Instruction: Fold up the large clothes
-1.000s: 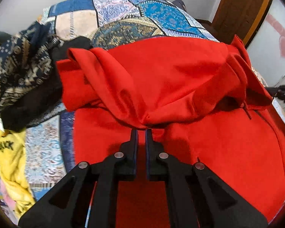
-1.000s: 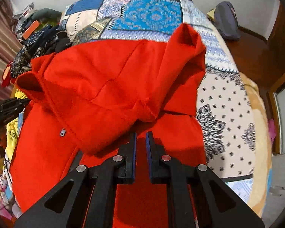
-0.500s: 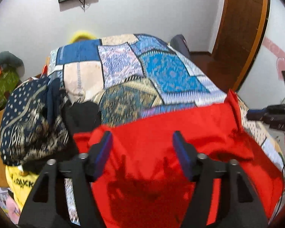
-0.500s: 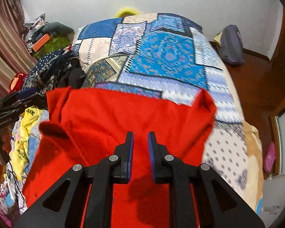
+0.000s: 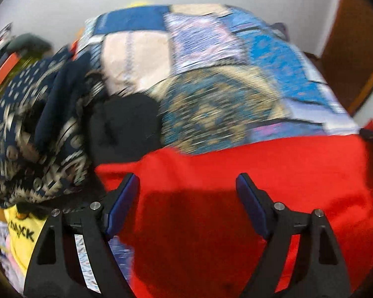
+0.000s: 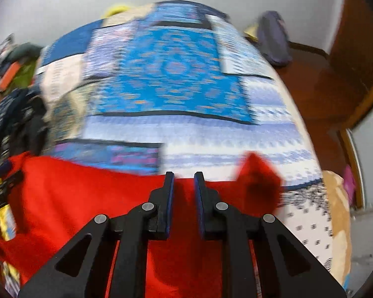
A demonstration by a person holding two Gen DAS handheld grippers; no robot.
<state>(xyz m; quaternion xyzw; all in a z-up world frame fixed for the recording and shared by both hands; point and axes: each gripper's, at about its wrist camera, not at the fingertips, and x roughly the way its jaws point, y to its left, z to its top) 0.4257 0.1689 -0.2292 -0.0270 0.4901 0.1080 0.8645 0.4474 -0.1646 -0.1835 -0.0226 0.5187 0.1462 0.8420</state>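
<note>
Risk: your left claw (image 5: 187, 186) wide apart, right claw (image 6: 184, 186) slightly apart, seemingly empty; red garment (image 5: 273, 173) could bunch if regrasped blind.

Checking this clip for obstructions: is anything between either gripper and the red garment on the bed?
Nothing visible. The left gripper hangs wide open directly over the red garment, and the right gripper, slightly parted, sits over it too. The dark clothes pile lies to the side.
</note>
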